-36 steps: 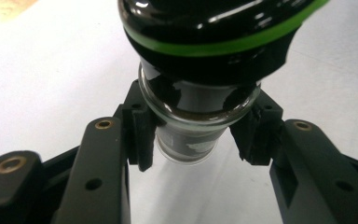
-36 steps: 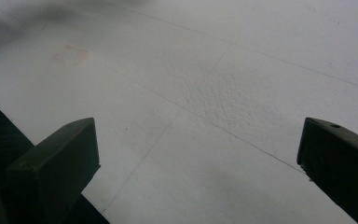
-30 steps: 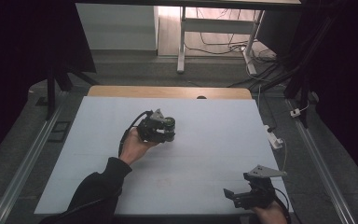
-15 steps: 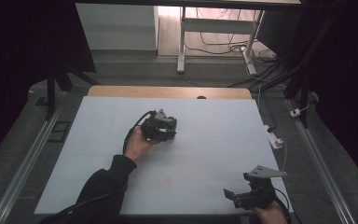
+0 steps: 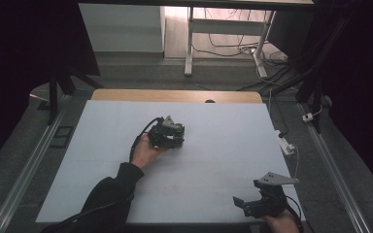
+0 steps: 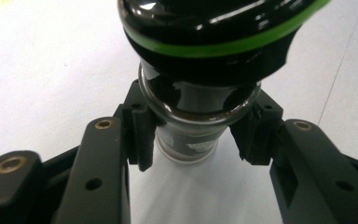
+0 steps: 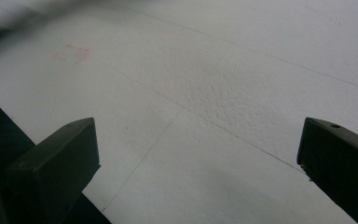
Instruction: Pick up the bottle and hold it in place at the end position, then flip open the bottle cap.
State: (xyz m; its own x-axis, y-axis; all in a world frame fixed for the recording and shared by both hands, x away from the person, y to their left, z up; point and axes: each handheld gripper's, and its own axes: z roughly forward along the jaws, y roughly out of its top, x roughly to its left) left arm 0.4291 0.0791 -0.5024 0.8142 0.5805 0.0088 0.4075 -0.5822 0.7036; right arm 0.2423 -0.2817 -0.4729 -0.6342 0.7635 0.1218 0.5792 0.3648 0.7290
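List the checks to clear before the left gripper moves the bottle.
1. Left gripper pads on the bottle neck, one each side: ok.
2. Grip firm enough to lift: cannot tell.
3. Bottle capped or sealed: cannot tell; that end is out of frame.
4. White table around the left gripper free of other items: ok.
5. Right gripper open and apart, at the near right edge: ok.
6. Left cable free of the jaws: ok, it loops back past the hand.
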